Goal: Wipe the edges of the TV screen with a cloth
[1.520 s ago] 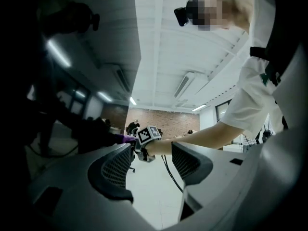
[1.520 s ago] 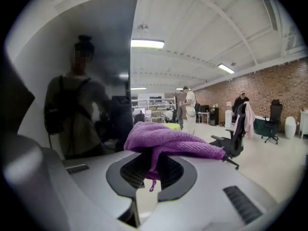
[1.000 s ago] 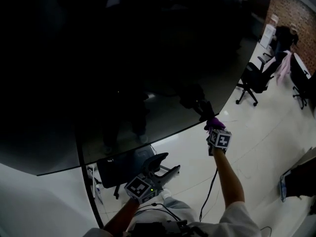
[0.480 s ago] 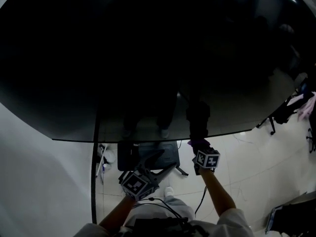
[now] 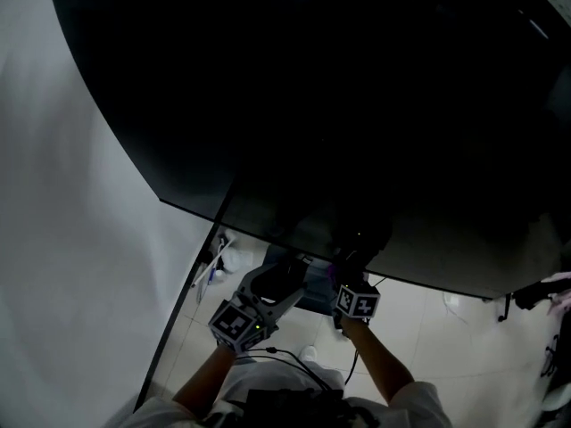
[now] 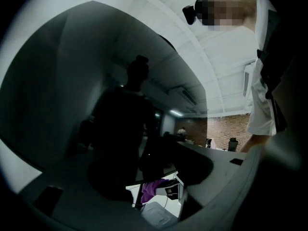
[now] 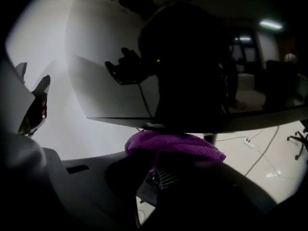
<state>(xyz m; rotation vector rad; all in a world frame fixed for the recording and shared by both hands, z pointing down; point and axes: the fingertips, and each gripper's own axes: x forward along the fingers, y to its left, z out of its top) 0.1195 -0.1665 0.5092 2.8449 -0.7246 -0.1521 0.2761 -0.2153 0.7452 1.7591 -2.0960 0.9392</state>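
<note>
Right tongs (image 7: 175, 159) clamp cloth (image 7: 173, 144), apparently touching TV screen (image 7: 240, 122).

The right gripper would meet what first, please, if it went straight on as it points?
Probably the bottom edge of the TV screen, right beyond the purple cloth the right gripper holds; contact unclear.

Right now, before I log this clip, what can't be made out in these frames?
Head view: the TV screen runs past the top and right picture edges, so those edges are cut off.
Head view: the right claw is lost against the dark screen, so contact is unreadable.
Right gripper view: the purple cloth covers the claw tips.
Dust on the bottom edge: too dark everywhere.
</note>
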